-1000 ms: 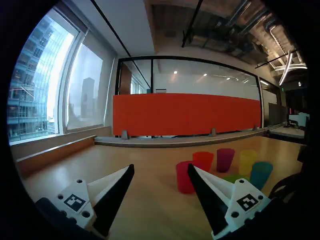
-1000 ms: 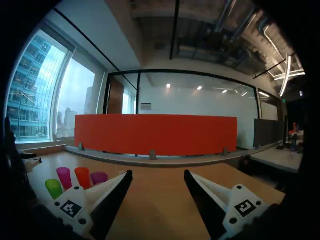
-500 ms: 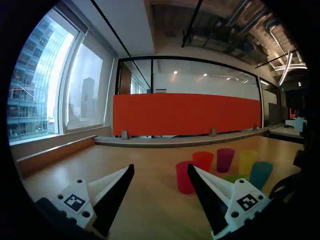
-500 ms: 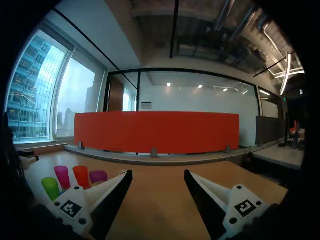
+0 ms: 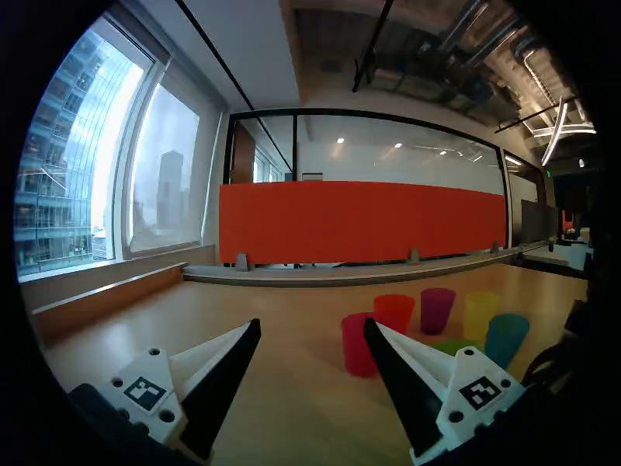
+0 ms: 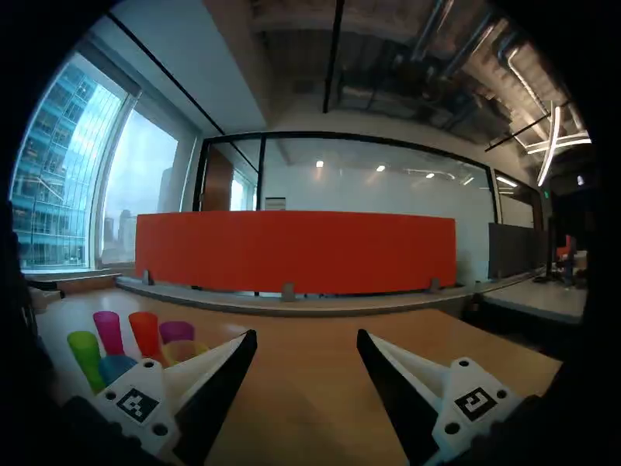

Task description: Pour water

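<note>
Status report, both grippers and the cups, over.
Left gripper and right gripper: jaws open, empty. Coloured cups clustered upright on wooden table, untouched. No obstacle seen before them.

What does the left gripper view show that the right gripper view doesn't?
Left gripper view: the left gripper with its white-and-black fingers open, and six coloured plastic cups to its right, the green one half hidden behind a finger. Right gripper view: the right gripper, also open, the cups to its left, and the right-hand edge of the wooden table with a dark gap beyond. Both: the cups, the long orange partition and the tall windows.
</note>
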Motion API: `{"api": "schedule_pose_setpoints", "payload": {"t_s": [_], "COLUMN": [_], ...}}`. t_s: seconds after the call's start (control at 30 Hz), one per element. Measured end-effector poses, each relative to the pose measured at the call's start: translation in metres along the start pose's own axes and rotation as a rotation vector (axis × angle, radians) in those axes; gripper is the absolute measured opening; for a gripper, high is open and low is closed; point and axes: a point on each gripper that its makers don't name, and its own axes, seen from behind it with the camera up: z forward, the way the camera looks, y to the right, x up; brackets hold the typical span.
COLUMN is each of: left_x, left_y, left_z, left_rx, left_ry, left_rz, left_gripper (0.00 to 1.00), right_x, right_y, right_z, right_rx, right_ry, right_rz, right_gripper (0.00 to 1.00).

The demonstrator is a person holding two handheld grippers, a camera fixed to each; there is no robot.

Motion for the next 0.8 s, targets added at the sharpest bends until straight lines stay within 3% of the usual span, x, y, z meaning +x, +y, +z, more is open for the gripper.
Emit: {"api": "schedule_pose_setpoints", "payload": {"t_s": [0.8], "left_x": [0.000], "left_y": [0.000], "left_z": [0.000], "left_rx": [0.000], "left_ry": [0.000], "left_rz": [0.000], "left_gripper": [0.99], "right_x": [-0.032], "right_y": [0.012], "right_z": [0.003], "right_rx": [-0.001], "right_ry": [-0.057], "right_rz": [0.011], "right_gripper": [1.00]}}
